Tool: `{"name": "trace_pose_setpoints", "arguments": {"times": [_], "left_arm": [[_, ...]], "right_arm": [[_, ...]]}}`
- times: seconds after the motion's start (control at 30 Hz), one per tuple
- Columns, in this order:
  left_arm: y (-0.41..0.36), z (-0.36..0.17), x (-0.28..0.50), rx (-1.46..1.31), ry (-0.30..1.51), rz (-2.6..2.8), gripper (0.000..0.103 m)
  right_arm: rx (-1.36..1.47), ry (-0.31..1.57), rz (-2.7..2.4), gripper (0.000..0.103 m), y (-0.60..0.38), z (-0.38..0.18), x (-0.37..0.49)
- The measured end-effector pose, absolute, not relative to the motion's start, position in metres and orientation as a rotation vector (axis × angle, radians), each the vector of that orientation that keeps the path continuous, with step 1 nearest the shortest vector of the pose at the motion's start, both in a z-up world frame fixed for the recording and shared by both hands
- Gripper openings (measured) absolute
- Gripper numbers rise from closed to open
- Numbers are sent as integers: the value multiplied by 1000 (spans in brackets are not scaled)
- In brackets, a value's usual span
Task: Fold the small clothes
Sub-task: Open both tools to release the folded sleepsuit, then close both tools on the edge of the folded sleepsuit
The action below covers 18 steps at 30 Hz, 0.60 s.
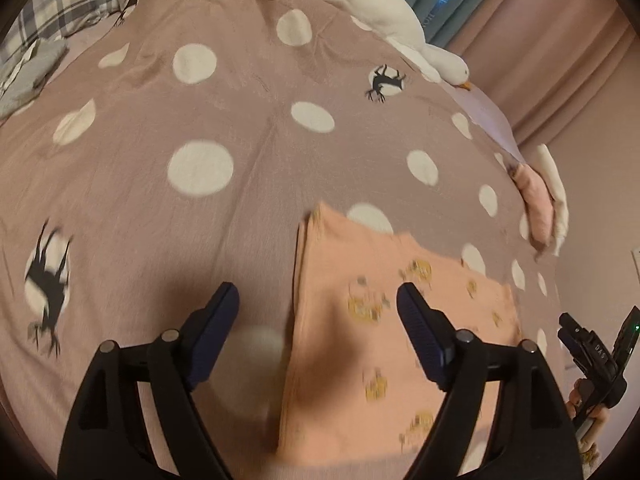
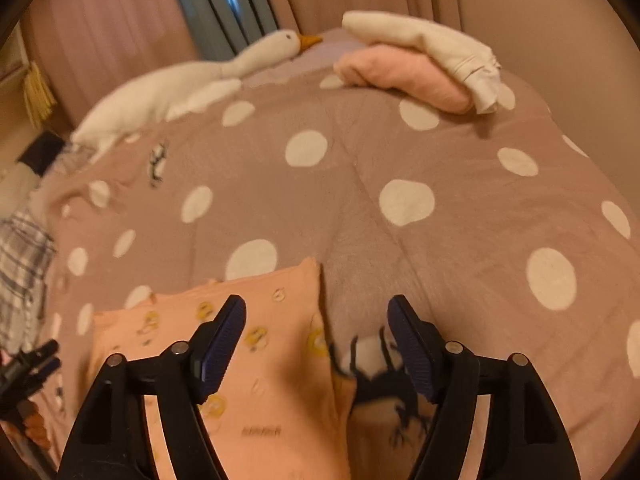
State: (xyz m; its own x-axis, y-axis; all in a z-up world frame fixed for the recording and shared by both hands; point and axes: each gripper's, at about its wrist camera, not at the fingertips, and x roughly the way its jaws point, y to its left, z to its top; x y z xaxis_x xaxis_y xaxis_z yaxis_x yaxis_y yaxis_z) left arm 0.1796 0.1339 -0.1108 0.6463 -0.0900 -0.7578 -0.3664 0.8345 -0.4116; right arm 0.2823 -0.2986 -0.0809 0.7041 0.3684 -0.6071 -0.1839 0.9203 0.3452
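A small peach garment (image 1: 360, 344) with yellow prints lies folded flat on the spotted bedspread (image 1: 240, 184). My left gripper (image 1: 318, 304) hovers over the garment's left folded edge, jaws wide apart and nothing between them. In the right wrist view the same peach garment (image 2: 264, 360) lies at lower left. My right gripper (image 2: 316, 320) stands open above its right edge, with nothing held. At the right edge of the left wrist view the right gripper (image 1: 596, 348) shows as a dark shape.
A folded pink garment (image 2: 404, 76) with a cream one (image 2: 424, 44) on top lies at the far right of the bed. A white goose plush (image 2: 172, 88) lies along the far edge before the curtains. Plaid bedding (image 1: 68, 0) and a grey cloth (image 1: 28, 76) are at far left.
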Motion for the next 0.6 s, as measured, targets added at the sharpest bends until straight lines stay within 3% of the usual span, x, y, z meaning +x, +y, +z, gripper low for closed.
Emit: {"name": "trace_pose_setpoints", "arguments": {"times": [0.37, 0.6], "left_arm": [[112, -156, 123, -668, 949, 111, 79], [95, -170, 118, -699, 961, 60, 73]], "right_arm": [[270, 790, 263, 73, -311, -128, 222], [381, 885, 336, 73, -309, -166, 214]]}}
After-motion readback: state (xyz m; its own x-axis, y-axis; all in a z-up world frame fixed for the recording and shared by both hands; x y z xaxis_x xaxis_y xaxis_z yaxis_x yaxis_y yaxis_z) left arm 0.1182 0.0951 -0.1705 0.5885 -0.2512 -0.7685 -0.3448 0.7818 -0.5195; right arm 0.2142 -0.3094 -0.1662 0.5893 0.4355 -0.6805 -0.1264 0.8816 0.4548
